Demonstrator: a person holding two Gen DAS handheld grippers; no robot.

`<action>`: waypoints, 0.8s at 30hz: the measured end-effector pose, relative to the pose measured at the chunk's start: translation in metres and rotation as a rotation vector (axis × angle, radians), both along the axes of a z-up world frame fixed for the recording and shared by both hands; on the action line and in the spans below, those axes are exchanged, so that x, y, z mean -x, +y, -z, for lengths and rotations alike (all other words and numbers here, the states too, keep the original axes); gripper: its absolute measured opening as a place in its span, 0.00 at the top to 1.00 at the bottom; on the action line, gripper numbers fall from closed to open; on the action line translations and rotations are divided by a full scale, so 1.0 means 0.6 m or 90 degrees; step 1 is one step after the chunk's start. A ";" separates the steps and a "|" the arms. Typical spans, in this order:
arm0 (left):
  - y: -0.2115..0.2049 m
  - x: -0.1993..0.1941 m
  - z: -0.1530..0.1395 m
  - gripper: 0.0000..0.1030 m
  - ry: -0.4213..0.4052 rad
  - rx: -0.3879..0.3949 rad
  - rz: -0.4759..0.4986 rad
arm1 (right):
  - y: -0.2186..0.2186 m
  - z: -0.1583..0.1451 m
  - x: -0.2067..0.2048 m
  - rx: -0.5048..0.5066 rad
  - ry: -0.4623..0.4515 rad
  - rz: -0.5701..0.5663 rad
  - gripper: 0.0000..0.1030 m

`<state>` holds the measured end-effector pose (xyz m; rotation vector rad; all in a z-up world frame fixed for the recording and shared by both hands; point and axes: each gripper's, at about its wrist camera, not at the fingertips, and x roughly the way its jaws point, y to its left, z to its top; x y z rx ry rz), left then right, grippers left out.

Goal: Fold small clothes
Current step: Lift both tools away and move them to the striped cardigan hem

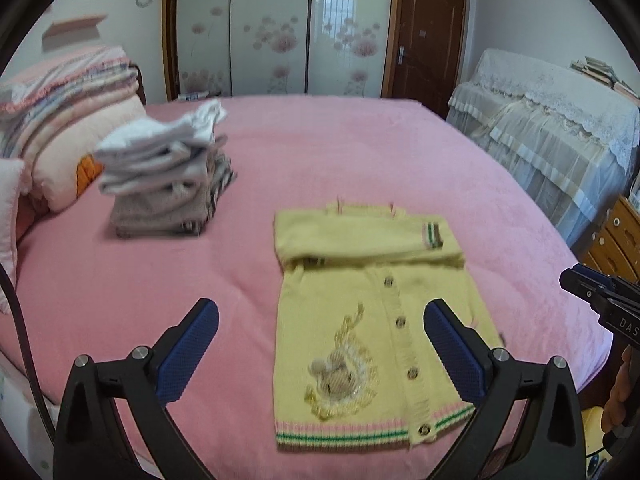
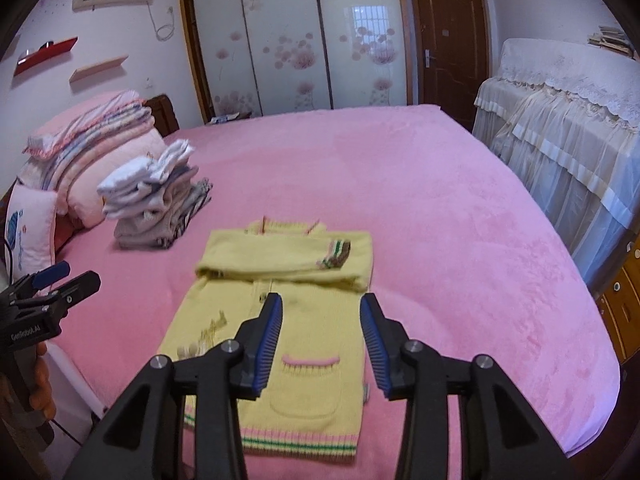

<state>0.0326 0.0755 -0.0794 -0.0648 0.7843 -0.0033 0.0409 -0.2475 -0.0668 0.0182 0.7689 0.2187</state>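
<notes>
A small yellow knitted cardigan (image 1: 372, 328) lies flat on the pink bed (image 1: 360, 152), buttoned front up, with both sleeves folded across the chest so that one striped cuff (image 1: 433, 235) rests near its right shoulder. A bear motif (image 1: 340, 376) shows on one front panel and a pink-trimmed pocket (image 2: 310, 380) on the other; the hem is banded in pink and green.

The left gripper (image 1: 320, 352) hovers above the lower part of the cardigan with its blue-padded jaws spread wide and nothing between them. The right gripper (image 2: 320, 344) hangs over the pocket side, jaws partly apart, also holding nothing (neither pad presses on the knit).

Further up the bed, to the left of the cardigan and well apart from it, stands a stack of folded small clothes (image 1: 168, 176), white pieces on top of grey and striped ones. Beyond it lie folded quilts and pillows (image 1: 68, 108) by the headboard.
</notes>
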 end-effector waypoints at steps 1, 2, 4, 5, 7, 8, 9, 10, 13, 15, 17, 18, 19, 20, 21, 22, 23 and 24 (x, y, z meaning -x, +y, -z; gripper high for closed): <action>0.005 0.003 0.014 0.01 0.014 0.004 0.000 | 0.004 0.010 0.004 0.004 0.009 -0.001 0.61; 0.011 0.008 0.028 0.01 0.027 0.006 -0.001 | 0.007 0.027 0.009 0.010 0.023 -0.004 0.61; 0.019 0.019 0.054 0.01 0.043 0.000 -0.008 | 0.013 0.047 0.022 0.023 0.037 -0.016 0.61; 0.023 0.024 0.066 0.01 0.051 -0.006 -0.010 | 0.016 0.061 0.029 0.034 0.047 -0.022 0.61; 0.027 0.028 0.087 0.01 0.068 -0.017 -0.012 | 0.018 0.081 0.041 0.044 0.061 -0.033 0.61; 0.030 0.029 0.096 0.01 0.077 -0.019 -0.013 | 0.018 0.093 0.048 0.050 0.070 -0.039 0.61; 0.033 0.030 0.107 0.01 0.088 -0.016 -0.011 | 0.017 0.104 0.052 0.056 0.078 -0.044 0.61; 0.037 0.029 0.121 0.01 0.105 -0.008 -0.005 | 0.016 0.114 0.055 0.062 0.087 -0.046 0.61; 0.046 0.025 0.150 0.01 0.136 0.018 -0.003 | 0.004 0.143 0.055 0.064 0.123 -0.045 0.61; 0.051 0.021 0.168 0.01 0.150 0.035 -0.006 | -0.011 0.160 0.052 0.049 0.150 -0.041 0.61; 0.056 0.019 0.186 0.01 0.162 0.050 -0.012 | -0.025 0.174 0.049 0.033 0.172 -0.036 0.61; 0.060 0.019 0.197 0.01 0.167 0.063 -0.014 | -0.028 0.179 0.048 0.030 0.178 -0.035 0.61; 0.063 0.017 0.204 0.01 0.173 0.070 -0.017 | -0.033 0.185 0.048 0.025 0.186 -0.033 0.61; 0.066 0.015 0.212 0.02 0.180 0.076 -0.022 | -0.039 0.193 0.047 0.018 0.196 -0.033 0.61; 0.070 0.014 0.221 0.02 0.188 0.085 -0.026 | -0.042 0.199 0.046 0.013 0.203 -0.033 0.61; 0.075 0.013 0.231 0.02 0.196 0.096 -0.030 | -0.043 0.203 0.045 0.009 0.207 -0.032 0.61; 0.080 0.012 0.240 0.02 0.204 0.109 -0.034 | -0.044 0.209 0.044 0.003 0.213 -0.035 0.61; 0.084 0.011 0.247 0.02 0.210 0.119 -0.037 | -0.045 0.214 0.042 -0.004 0.218 -0.039 0.61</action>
